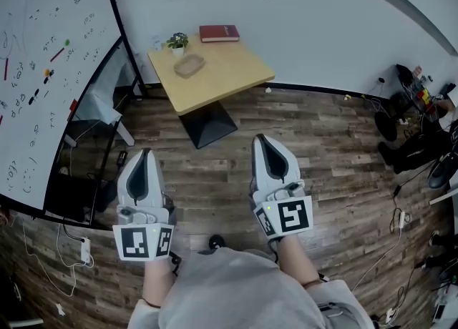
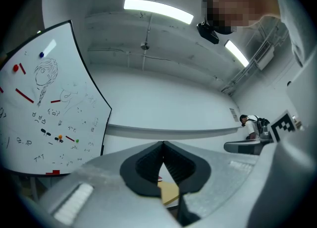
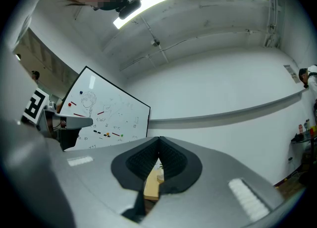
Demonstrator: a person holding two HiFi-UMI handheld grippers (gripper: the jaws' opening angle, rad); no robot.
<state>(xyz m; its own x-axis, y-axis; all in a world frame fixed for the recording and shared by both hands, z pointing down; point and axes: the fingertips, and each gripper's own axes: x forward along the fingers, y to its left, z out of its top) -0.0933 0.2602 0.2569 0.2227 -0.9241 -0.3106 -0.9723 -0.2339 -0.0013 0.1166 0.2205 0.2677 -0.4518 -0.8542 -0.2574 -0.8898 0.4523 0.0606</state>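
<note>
Both grippers hover side by side over the plank floor [image 1: 329, 149]; left gripper [image 1: 147, 152] has its jaws pressed together at the tips, nothing between them; right gripper [image 1: 261, 138] likewise, tips meeting, nothing held. The small wooden table [image 1: 215, 77] stands well ahead, between their lines, with only floor from tips to table base; on it are a shallow dish [image 1: 189, 66], a potted plant [image 1: 177, 41] and a red book [image 1: 220, 33] along the wall edge. The whiteboard [image 1: 43, 70] crowds the left; cables [image 1: 401, 199] lie on the right.
</note>
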